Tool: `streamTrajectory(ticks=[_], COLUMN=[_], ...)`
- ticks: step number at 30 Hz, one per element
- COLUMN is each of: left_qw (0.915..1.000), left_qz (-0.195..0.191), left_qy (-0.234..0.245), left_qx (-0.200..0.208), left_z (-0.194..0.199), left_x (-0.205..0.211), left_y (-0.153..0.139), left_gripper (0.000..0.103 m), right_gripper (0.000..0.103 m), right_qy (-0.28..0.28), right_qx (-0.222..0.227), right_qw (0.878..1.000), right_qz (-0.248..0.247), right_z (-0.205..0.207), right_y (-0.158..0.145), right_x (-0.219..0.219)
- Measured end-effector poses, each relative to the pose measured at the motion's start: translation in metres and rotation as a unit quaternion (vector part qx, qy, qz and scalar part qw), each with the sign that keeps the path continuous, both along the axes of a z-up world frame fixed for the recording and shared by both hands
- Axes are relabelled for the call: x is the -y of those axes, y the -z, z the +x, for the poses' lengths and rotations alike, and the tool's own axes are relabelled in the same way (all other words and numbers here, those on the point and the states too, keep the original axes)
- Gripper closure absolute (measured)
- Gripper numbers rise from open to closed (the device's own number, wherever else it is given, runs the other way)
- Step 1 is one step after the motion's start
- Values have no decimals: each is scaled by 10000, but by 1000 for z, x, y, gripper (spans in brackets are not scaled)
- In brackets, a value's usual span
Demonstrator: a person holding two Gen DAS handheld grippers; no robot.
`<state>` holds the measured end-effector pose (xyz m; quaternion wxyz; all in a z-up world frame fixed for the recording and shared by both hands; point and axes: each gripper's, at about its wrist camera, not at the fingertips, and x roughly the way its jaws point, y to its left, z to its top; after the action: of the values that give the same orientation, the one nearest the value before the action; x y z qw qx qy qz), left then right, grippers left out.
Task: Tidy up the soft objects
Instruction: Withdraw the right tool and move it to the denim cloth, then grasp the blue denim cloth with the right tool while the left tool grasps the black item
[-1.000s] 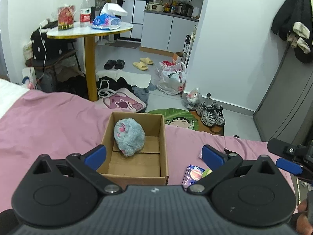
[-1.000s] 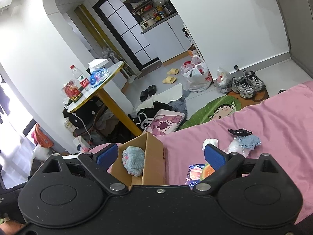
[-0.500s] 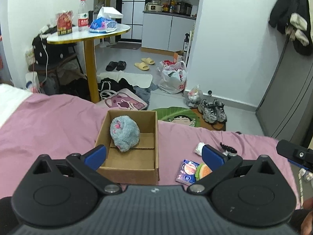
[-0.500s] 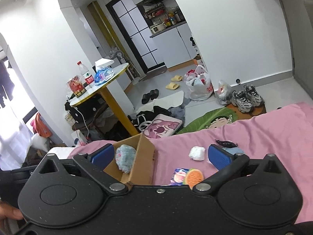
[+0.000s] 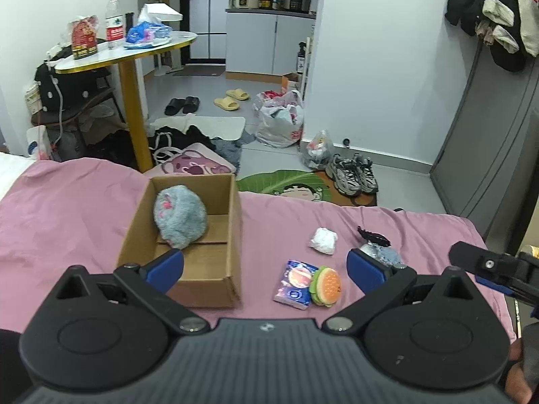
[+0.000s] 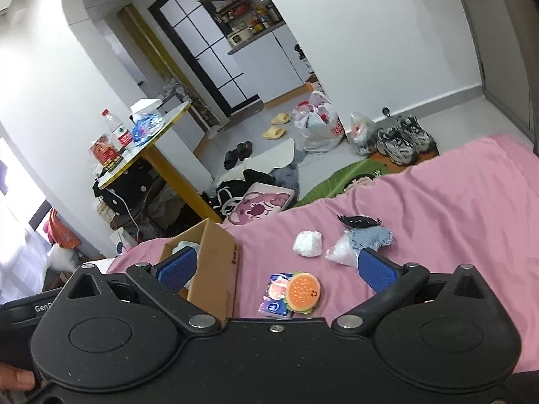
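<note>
A grey plush toy (image 5: 179, 216) is seen lying inside the open cardboard box (image 5: 215, 279) on the pink bed (image 5: 67, 215). Beside the box, a burger-shaped toy (image 6: 302, 292) rests against a small packet (image 6: 273, 294); a white bundle (image 6: 307, 243) and what may be a blue cloth (image 6: 370, 237) are left farther off. The left hand-held gripper (image 5: 265, 266) and the right hand-held gripper (image 6: 276, 266) are both held wide apart, with nothing grasped.

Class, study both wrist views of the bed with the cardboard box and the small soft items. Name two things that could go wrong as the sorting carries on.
1. The burger toy lies overlapping the tissue packet, so a claw closing there may well catch both or drag the packet along.
2. The cardboard box sits on a soft pink bedsheet with only the grey plush inside; a nudge from the open left claw could probably shift or tip it.
</note>
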<state>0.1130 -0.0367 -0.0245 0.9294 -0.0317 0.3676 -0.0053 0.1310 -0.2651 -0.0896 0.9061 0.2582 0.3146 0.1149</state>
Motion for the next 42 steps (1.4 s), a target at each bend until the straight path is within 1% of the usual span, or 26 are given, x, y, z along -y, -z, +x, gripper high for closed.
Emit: streamTrajectory(ticks=[2, 5, 10, 13, 16, 18, 20, 23, 25, 28, 30, 33, 34, 36, 38, 42], left_qw=[10000, 10000, 9998, 9997, 9995, 9992, 9991, 9987, 9985, 9983, 9983, 9979, 9977, 9974, 9972, 9962], left_qz=[-22, -53, -13, -72, -74, -66, -70, -82, -88, -104, -110, -154, -163, -174, -189, -240], left_qy=[22, 24, 160, 196, 273, 344, 380, 425, 433, 457, 437, 444, 455, 458, 460, 541], left_qx=[-33, -71, -88, -117, -158, -170, -198, -271, -312, -350, -380, -440, -468, -521, -561, -633], left_z=[3, 8, 18, 27, 37, 43, 48, 57, 62, 72, 79, 89, 92, 99, 106, 122], left_x=[3, 6, 18, 26, 36, 42, 48, 55, 60, 65, 69, 74, 76, 81, 86, 97], left_y=[5, 14, 25, 32, 39, 44, 48, 57, 62, 69, 74, 82, 85, 91, 96, 106], left_gripper=[1, 3, 5, 9, 11, 11, 13, 15, 16, 21, 22, 28, 30, 33, 37, 39], right_gripper=[0, 1, 12, 13, 13, 13, 14, 23, 34, 39, 41, 43, 45, 46, 46, 46], right_qy=[33, 70, 234, 329, 307, 359, 409, 436, 467, 517, 535, 596, 628, 730, 805, 821], right_qx=[-38, -140, -276, -334, -329, -377, -410, -458, -511, -594, -694, -827, -881, -1001, -1089, -1207], right_qw=[10000, 9996, 9981, 9969, 9944, 9935, 9927, 9913, 9902, 9880, 9869, 9856, 9846, 9822, 9799, 9765], right_qz=[42, 234, 508, 640, 956, 1017, 1060, 1153, 1214, 1331, 1352, 1351, 1376, 1414, 1463, 1583], right_z=[2, 7, 18, 23, 29, 34, 40, 48, 54, 61, 67, 74, 78, 83, 87, 95], right_y=[7, 19, 35, 43, 51, 57, 61, 68, 74, 83, 89, 96, 99, 107, 114, 126], right_x=[3, 10, 21, 28, 36, 40, 42, 46, 49, 54, 56, 58, 60, 64, 68, 70])
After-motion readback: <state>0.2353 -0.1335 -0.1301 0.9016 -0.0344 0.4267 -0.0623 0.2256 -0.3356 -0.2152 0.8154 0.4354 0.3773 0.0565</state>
